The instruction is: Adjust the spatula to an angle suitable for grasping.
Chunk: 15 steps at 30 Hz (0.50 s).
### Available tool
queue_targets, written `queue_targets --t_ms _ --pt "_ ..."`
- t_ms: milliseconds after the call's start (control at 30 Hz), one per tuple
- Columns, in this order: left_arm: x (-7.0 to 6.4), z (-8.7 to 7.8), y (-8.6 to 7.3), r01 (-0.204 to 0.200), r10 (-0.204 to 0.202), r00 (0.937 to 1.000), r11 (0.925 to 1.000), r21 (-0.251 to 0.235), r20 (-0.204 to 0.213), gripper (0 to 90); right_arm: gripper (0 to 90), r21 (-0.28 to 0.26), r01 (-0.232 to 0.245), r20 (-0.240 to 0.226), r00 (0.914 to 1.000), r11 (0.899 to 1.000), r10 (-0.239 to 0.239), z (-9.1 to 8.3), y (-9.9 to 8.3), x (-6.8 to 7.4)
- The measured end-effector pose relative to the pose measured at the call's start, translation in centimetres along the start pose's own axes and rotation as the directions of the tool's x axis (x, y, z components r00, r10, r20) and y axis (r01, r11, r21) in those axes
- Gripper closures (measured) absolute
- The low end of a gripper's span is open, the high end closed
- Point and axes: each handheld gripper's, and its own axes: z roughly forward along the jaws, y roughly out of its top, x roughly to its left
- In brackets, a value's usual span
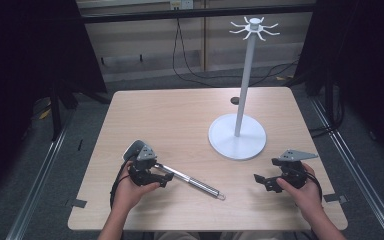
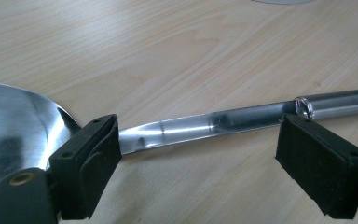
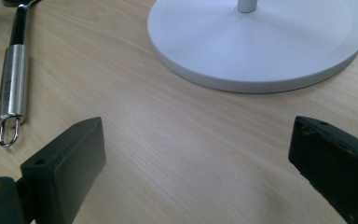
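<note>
The left claw [image 2: 196, 154] stands wide, its two black jaws apart with the thin neck of a steel spatula [image 2: 191, 128] running across the gap between them. In the left gripper view the neck lies on the table [image 2: 168, 42] just beyond the jaw tips; the left jaw's pad sits right against the point where the neck flares into the broad shiny blade, and the right jaw's pad sits beside the collar where the thicker round handle begins. Whether either pad touches the metal cannot be told.

From the high view, the left claw [image 1: 161, 179] is low over the near-left part of the table [image 1: 180, 112], held in the person's left hand [image 1: 128, 189]. The spatula [image 1: 190, 180] lies flat, blade by the gripper body and handle slanting toward the near middle, ending in a small wire hanging loop.

The right claw [image 1: 261, 181] is also wide and holds nothing, held in the right hand [image 1: 305, 192] at the near-right, well apart from the spatula. In the right gripper view its jaws frame bare wood, with the handle and loop off to the left.

Farther out stands a white rack [image 1: 238, 136] with a round base, an upright pole and curved hooks on top, just beyond the right claw.
</note>
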Motion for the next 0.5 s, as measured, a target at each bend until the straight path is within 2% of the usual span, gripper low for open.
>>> queue_targets --t_ms 167,300,367,500 --pt "-0.1 -0.21 -0.41 -0.007 0.007 1.0 0.9999 0.013 -0.004 13.9 3.5 0.005 0.002 -0.008 1.0 1.0 -0.002 0.25 0.23 0.09" --pt "-0.45 -0.24 -0.86 -0.021 0.021 0.9997 0.9991 0.036 0.013 16.5 3.5 -0.007 0.003 -0.013 0.9999 1.0 -0.003 0.5 0.66 0.27" --pt "-0.55 -0.34 -0.9 -0.038 0.037 0.9991 0.9985 0.039 0.022 20.8 3.5 -0.008 0.002 -0.015 0.9999 1.0 -0.002 0.65 0.82 0.41" --pt "-0.82 -0.43 -0.96 -0.054 0.052 0.9975 0.9977 0.042 0.047 35.8 3.5 -0.007 0.009 -0.022 0.9997 1.0 -0.009 0.88 0.95 0.48"
